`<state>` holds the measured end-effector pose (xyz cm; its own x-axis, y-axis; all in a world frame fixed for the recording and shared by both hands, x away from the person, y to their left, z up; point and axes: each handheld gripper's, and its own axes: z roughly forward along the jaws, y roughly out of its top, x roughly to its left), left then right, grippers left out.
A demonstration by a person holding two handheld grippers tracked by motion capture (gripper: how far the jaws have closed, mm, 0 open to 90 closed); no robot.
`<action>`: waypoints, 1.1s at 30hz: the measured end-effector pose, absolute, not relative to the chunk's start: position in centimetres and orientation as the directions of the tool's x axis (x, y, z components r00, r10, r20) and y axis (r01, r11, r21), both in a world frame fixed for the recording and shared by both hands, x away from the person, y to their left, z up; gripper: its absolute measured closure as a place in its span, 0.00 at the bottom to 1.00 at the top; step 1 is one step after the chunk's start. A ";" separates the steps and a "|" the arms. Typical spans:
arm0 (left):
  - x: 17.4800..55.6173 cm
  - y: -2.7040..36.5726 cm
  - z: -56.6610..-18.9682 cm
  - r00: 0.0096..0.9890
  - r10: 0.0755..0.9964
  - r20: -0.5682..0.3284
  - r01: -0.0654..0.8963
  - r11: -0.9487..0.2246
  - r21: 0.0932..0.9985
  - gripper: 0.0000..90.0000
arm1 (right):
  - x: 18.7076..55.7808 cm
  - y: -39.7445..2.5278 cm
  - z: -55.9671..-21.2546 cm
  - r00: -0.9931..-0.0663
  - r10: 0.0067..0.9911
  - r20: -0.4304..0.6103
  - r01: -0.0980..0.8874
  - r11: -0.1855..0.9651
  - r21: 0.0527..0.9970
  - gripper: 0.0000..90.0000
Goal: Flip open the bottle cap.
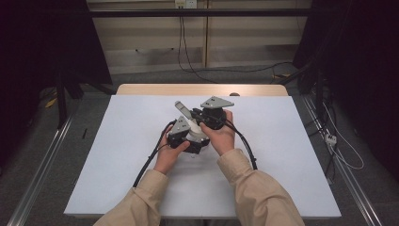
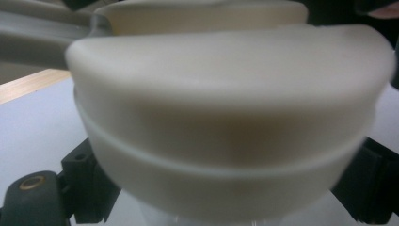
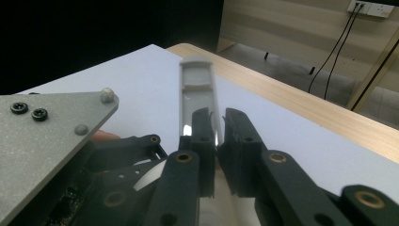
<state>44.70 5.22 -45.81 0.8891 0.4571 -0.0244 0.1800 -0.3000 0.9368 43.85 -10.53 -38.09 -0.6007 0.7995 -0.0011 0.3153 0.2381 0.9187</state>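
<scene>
At frame centre, the left gripper (image 1: 190, 141) clamps a cream container (image 2: 226, 117); the right gripper (image 3: 217, 136) pinches shut on its grey handle (image 3: 197, 89).

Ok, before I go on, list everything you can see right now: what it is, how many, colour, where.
Cream container: one, cream-white with a seam line round it, held mid-table between the left gripper's jaws.
Grey handle: one, light grey, flat and long, sticking up and away from the container, pinched between the right gripper's jaws.
White mat: one, white, covering most of the table.
Table: one, light wood, its edge showing at the far side.
Wall socket: one, white, on the far wall with black cables hanging down.
Left gripper: one, black with grey plate, mid-table.
Right gripper: one, black with grey plate, beside the left.
Sleeves: two, beige, at the near edge.
</scene>
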 end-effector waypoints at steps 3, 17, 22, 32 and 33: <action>44.6 5.6 -45.6 0.889 0.457 -0.022 0.187 -0.317 0.930 0.11 | 43.6 -10.6 -37.9 -0.604 0.797 -0.002 0.307 0.235 0.922 0.78; 43.4 8.9 -44.8 0.866 0.499 0.033 0.150 -0.322 0.935 0.10 | 42.0 -11.9 -37.1 -0.616 0.788 0.011 0.295 0.218 0.930 0.44; 42.6 9.7 -44.3 0.852 0.521 0.055 0.114 -0.287 0.951 0.04 | 41.0 -12.8 -36.9 -0.614 0.789 0.018 0.286 0.201 0.937 0.39; 41.6 11.2 -43.8 0.859 0.511 -0.025 0.171 -0.240 0.956 0.03 | 39.5 -14.4 -36.9 -0.616 0.787 0.023 0.281 0.192 0.940 0.24; 41.6 11.4 -43.8 0.858 0.512 -0.023 0.172 -0.245 0.954 0.03 | 39.4 -14.6 -37.0 -0.618 0.786 0.022 0.281 0.194 0.940 0.22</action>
<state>41.58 11.37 -43.75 0.8584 0.5124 -0.0229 0.1716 -0.2448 0.9543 39.40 -14.60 -36.97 -0.6176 0.7861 0.0224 0.2810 0.1940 0.9399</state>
